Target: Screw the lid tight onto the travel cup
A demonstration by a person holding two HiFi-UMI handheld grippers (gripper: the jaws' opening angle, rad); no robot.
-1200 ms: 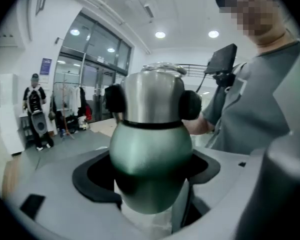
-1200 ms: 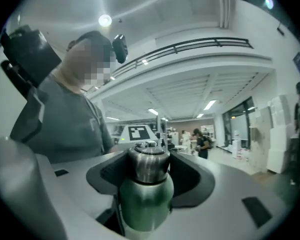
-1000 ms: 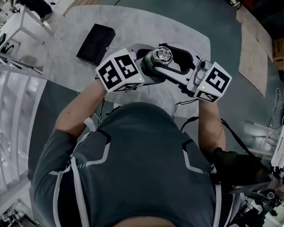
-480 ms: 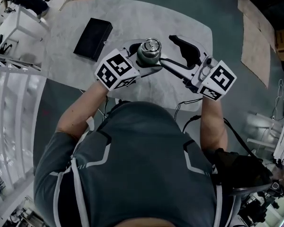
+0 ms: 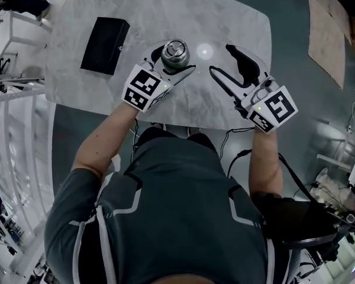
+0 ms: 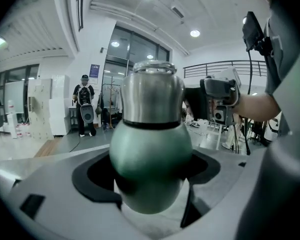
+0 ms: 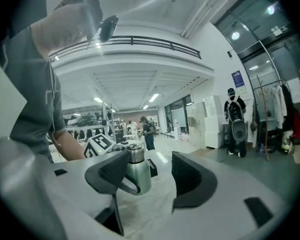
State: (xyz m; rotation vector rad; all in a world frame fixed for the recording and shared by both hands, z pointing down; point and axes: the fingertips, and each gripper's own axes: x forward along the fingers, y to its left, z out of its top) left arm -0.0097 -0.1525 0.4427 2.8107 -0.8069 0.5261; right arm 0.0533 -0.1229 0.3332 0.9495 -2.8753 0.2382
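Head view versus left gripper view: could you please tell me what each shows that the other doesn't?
Only the head view shows the black box lying on the table. Only the left gripper view shows a bystander standing far off. Both show the travel cup held between the fingers of the left gripper.

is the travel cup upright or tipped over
Upright: the travel cup stands vertical in the left gripper view, lid on top.

I see the travel cup (image 6: 151, 164) upright; rounded green body, brushed steel neck; shiny lid (image 5: 175, 51) sits level on top; body clamped between left gripper (image 5: 173, 64) jaws, over the white table (image 5: 236, 16); can't tell if base touches.
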